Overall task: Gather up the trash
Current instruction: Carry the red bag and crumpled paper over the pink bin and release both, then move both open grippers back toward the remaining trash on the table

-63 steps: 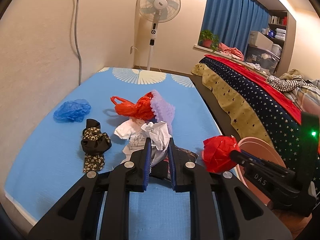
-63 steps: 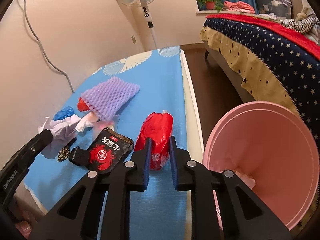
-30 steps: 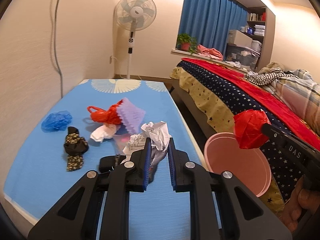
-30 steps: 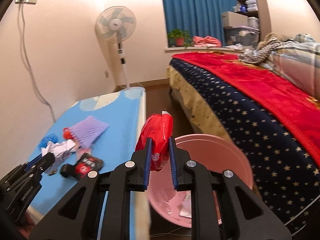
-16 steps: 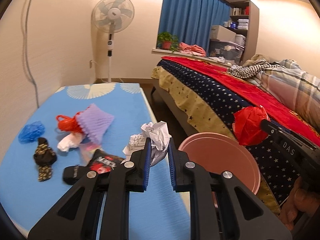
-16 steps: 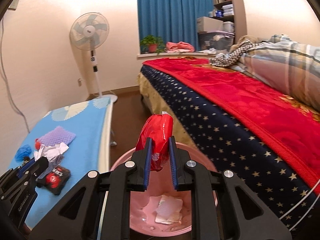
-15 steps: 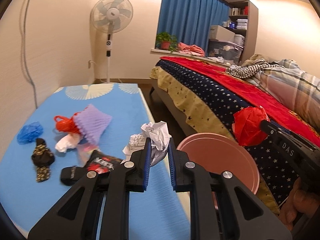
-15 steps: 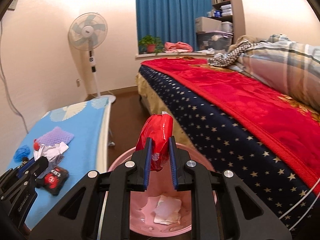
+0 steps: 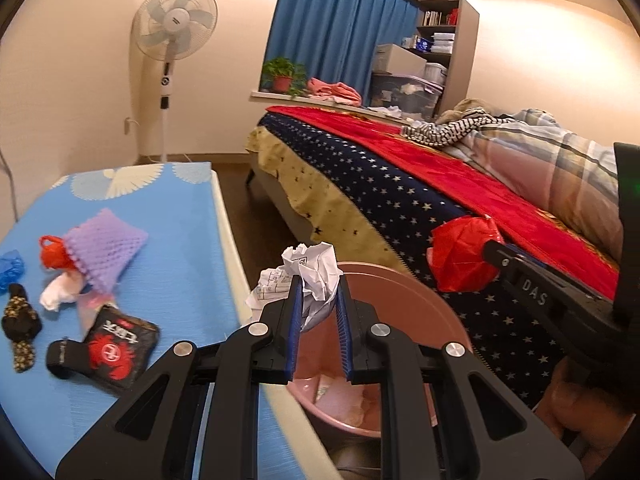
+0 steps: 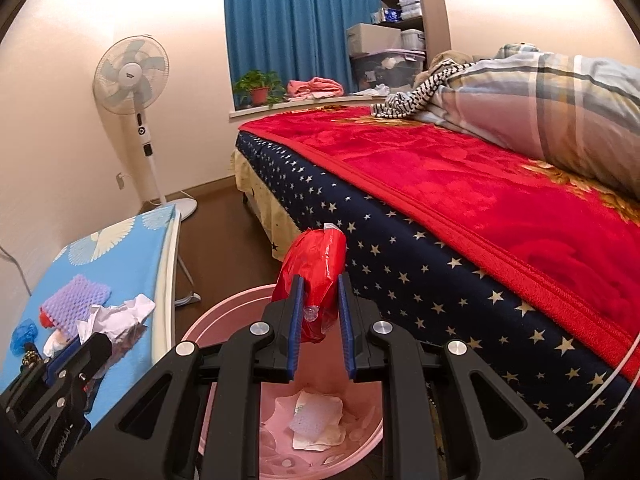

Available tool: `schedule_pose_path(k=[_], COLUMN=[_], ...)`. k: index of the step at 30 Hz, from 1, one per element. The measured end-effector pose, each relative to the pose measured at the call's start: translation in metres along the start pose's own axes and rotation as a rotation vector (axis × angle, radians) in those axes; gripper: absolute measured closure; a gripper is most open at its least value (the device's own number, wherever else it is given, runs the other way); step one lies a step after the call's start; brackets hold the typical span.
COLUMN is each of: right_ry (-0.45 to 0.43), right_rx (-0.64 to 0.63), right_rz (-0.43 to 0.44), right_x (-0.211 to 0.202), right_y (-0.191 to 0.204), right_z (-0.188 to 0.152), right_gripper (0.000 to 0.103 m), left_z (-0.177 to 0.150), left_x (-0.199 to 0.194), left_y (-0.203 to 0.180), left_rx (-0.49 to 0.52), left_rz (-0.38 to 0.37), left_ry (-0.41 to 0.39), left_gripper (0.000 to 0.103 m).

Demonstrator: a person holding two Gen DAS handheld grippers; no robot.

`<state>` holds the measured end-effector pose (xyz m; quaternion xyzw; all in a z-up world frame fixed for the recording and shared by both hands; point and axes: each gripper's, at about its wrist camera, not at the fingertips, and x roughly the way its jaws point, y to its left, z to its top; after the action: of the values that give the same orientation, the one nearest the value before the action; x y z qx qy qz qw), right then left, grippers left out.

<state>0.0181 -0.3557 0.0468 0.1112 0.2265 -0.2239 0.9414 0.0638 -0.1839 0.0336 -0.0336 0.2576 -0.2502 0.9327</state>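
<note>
Both loads over the bin (image 10: 224, 312) now: left gripper (image 9: 319, 300) clamps paper (image 9: 310, 270), right gripper (image 10: 319, 304) clamps red wrapper (image 10: 316, 268). Next, spread jaws and drop.

Pink bin (image 10: 224, 312) — red wrapper (image 10: 316, 268), white paper (image 9: 312, 272), star-patterned navy bedspread (image 10: 420, 280).

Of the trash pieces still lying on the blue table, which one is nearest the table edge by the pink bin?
The black packet with the red crab print; the purple foam net and blue bag lie farther from the pink bin.
</note>
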Motion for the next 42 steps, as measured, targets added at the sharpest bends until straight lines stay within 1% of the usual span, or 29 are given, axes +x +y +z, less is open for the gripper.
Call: schedule_pose_path(k=[5,12,15,16,17,18,19,20,21,24,31,37,42], right_ry=[-0.001,-0.007,0.001,0.005,0.008,0.008,0.008,0.008,0.006,0.009,-0.001,-0.006,-0.005], right_rx=[0.009,0.026,0.035,0.033,0.034,0.038,0.046,0.054,0.06,0.066,0.026,-0.007,-0.015], right_rz=[-0.016,-0.043,-0.039,-0.04,-0.043,-0.047,-0.048,-0.049,-0.051,-0.043,0.004,0.052,0.094], right_x=[0.002,0.003,0.005,0.006,0.006,0.006,0.006,0.006,0.005,0.005,-0.002,-0.012,-0.021], right_y=[-0.005,-0.013,-0.015,-0.015,-0.016,-0.016,-0.017,-0.019,-0.02,-0.019,-0.003,0.015,0.031], right_z=[0.001,0.002,0.002,0.002,0.001,0.001,0.002,0.002,0.002,0.003,0.003,0.002,-0.001], right_gripper=[0.085,0.085,0.084,0.081,0.081,0.081,0.077,0.069,0.064,0.064,0.064,0.064,0.064], left_z=[0.0,-0.002,-0.003,-0.003,-0.003,-0.003,-0.004,-0.005,-0.005,-0.002,0.002,0.004,0.0], left_x=[0.009,0.024,0.027,0.029,0.032,0.033,0.033,0.033,0.032,0.028,0.008,-0.017,-0.033], left_y=[-0.004,-0.015,-0.017,-0.017,-0.017,-0.016,-0.015,-0.012,-0.008,-0.001,0.011,0.035,0.05], left_rx=[-0.013,-0.001,-0.002,-0.002,-0.002,-0.003,-0.007,-0.016,-0.026,-0.044,-0.025,-0.038,-0.044], left_rz=[-0.026,-0.051,-0.078,-0.086,-0.095,-0.095,-0.093,-0.087,-0.082,-0.07,-0.043,0.011,0.054], left_ry=[0.01,0.039,0.056,0.066,0.084,0.095,0.097,0.096,0.098,0.087,0.06,0.033,0.026], left_gripper=[0.087,0.087,0.086,0.083,0.08,0.067,0.061,0.061,0.061,0.061,0.061,0.061,0.061])
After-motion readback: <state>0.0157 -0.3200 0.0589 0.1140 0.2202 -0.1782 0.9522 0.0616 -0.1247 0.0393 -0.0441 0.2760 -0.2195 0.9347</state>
